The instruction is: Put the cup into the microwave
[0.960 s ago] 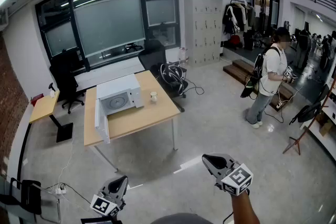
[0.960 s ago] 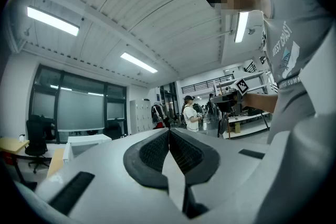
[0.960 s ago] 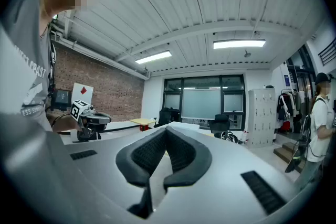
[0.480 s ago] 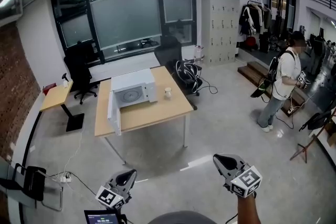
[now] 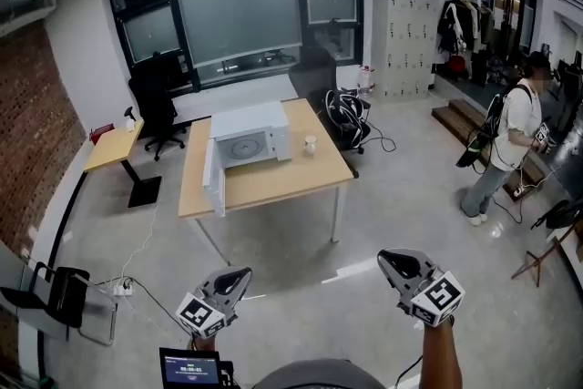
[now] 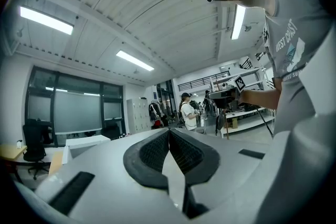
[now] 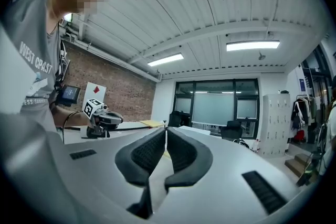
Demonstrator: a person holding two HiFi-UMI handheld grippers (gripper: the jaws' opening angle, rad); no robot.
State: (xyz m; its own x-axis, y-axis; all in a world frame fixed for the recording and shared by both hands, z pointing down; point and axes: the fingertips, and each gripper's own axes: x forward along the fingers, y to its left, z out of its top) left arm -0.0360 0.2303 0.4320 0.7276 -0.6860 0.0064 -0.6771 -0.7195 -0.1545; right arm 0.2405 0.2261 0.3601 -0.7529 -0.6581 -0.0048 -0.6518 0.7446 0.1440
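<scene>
Room: open workshop, grey floor (image 5: 364,223), dark windows along the back, strip lights overhead.
Brick wall (image 5: 32,141): runs down the far left, no part in the job.
Side desk (image 5: 114,148): small and yellow-topped, with an office chair (image 5: 157,109) behind it, well apart from the action.
Table (image 5: 273,187): wooden top on thin legs in mid-room, and that's our stage.
Microwave (image 5: 250,134): white, on the table's left half, its door (image 5: 213,182) swung wide at the left side so the turntable inside shows. I'd say it stands open so a load can go straight in.
Cup (image 5: 311,144): small, pale and upright on the table, just right of the microwave and not touching it, near the open cavity.
Bystander (image 5: 510,146): standing far right near the steps, busy with something in hand, well clear of the table.
Left gripper (image 5: 240,274): carried low and level, pointing toward the table. Its own view shows the jaws pressed together with nothing between them.
Right gripper (image 5: 386,259): carried the same way, level and aimed ahead, jaws closed tight on nothing.
Step in hand: looks like the walk-up. Both grippers are well short of the table, and they're probably shut because there's nothing within reach to grab.
Next call: one gripper must spread its jaws before it meets the cup. The right one is on the cup's side, so I'd back that one.
</scene>
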